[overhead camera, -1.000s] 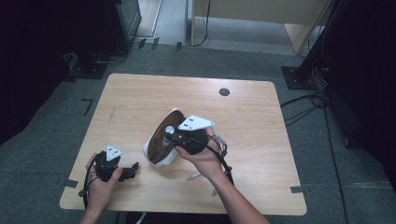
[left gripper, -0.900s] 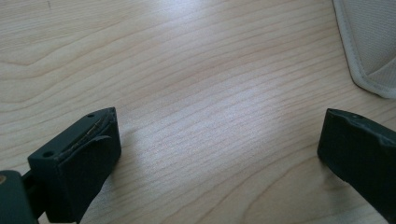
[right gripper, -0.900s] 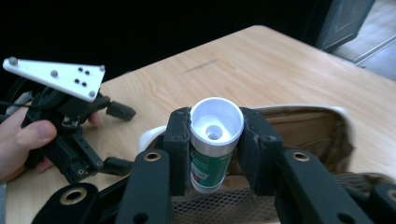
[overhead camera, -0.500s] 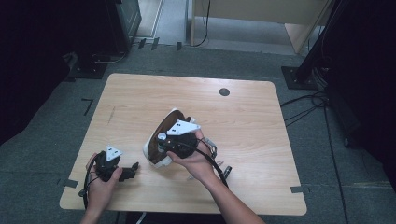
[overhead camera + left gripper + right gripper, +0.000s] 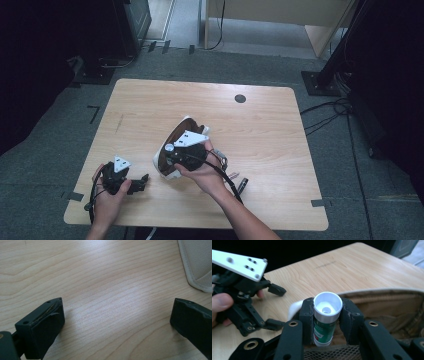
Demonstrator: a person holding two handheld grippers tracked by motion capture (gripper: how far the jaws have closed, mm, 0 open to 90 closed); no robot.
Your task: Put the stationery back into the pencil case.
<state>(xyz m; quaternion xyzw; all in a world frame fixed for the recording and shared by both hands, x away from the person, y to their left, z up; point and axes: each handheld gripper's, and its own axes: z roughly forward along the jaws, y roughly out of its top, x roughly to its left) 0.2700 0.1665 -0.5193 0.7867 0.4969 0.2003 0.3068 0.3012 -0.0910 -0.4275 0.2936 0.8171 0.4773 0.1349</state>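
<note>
A tube held over an open pouch on a wooden table (image 5: 280,130).

The white pouch (image 5: 172,150) with a tan lining lies open near the table's middle. The right gripper (image 5: 327,315) hangs over its opening, jaws clamped on an upright green tube (image 5: 324,328) with a white cap. The left gripper (image 5: 142,181) rests near the table's front edge, just beside the pouch, its jaws spread wide over bare wood.
</note>
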